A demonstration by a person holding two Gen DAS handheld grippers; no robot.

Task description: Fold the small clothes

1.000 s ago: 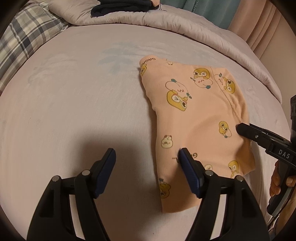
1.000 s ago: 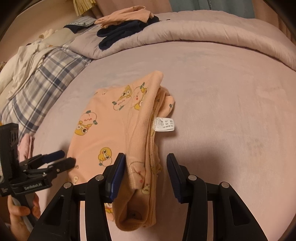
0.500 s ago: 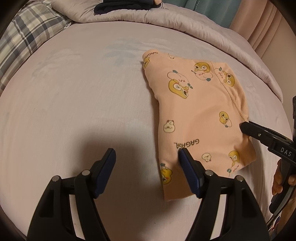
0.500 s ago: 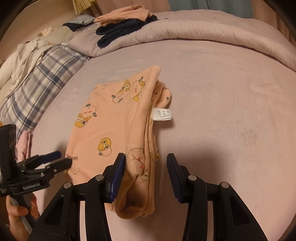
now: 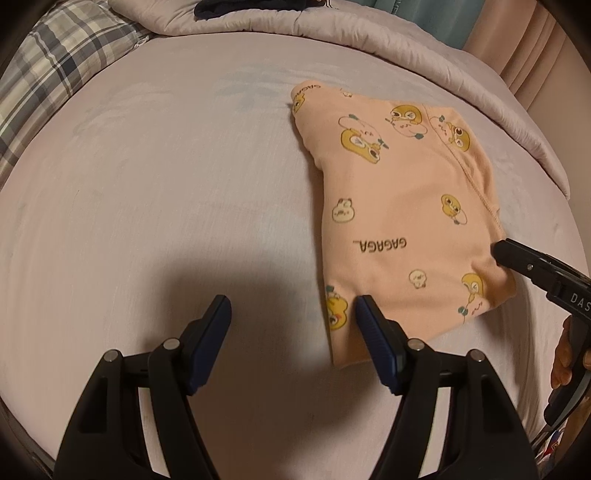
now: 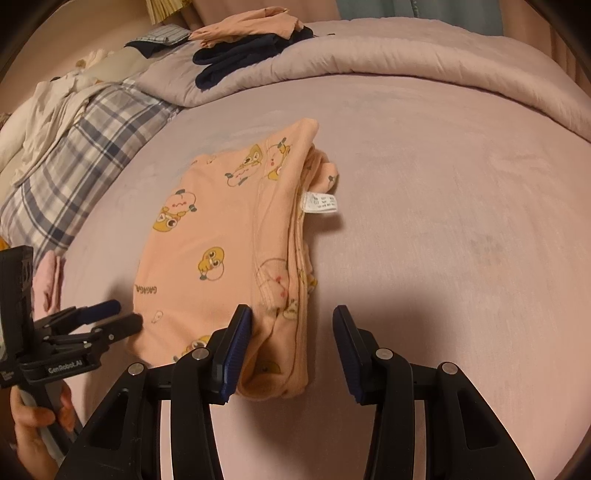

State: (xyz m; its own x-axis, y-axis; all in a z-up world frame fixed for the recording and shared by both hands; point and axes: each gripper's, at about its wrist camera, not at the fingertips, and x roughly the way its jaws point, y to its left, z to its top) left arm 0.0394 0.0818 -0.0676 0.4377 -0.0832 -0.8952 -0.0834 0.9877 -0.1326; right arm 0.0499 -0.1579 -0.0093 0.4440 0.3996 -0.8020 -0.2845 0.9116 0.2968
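A peach garment (image 5: pixel 399 221) printed with yellow cartoon ducks lies folded on the mauve bed sheet (image 5: pixel 166 184). My left gripper (image 5: pixel 293 321) hovers open at its near left corner, with only that corner's edge showing between the fingers. In the right wrist view the garment (image 6: pixel 221 229) shows a white care label (image 6: pixel 319 203) at its layered right edge. My right gripper (image 6: pixel 291 328) is open over the near end of that thick edge, pads not pressing it. The left gripper (image 6: pixel 114 317) shows at the garment's left side. The right gripper's fingertip (image 5: pixel 506 254) touches the garment's right edge.
A rolled mauve quilt (image 6: pixel 406 55) lines the far side, with dark clothes (image 6: pixel 240 59) and a peach piece (image 6: pixel 251 27) on it. Plaid bedding (image 6: pixel 81 155) and white clothes (image 6: pixel 48 110) lie at the left. A pink cloth (image 6: pixel 48 280) sits near the person's hand (image 6: pixel 33 424).
In both views the garment has slid a little away from the fingers. More of its near end and print shows past the left gripper's finger. Both jaws stand as before.
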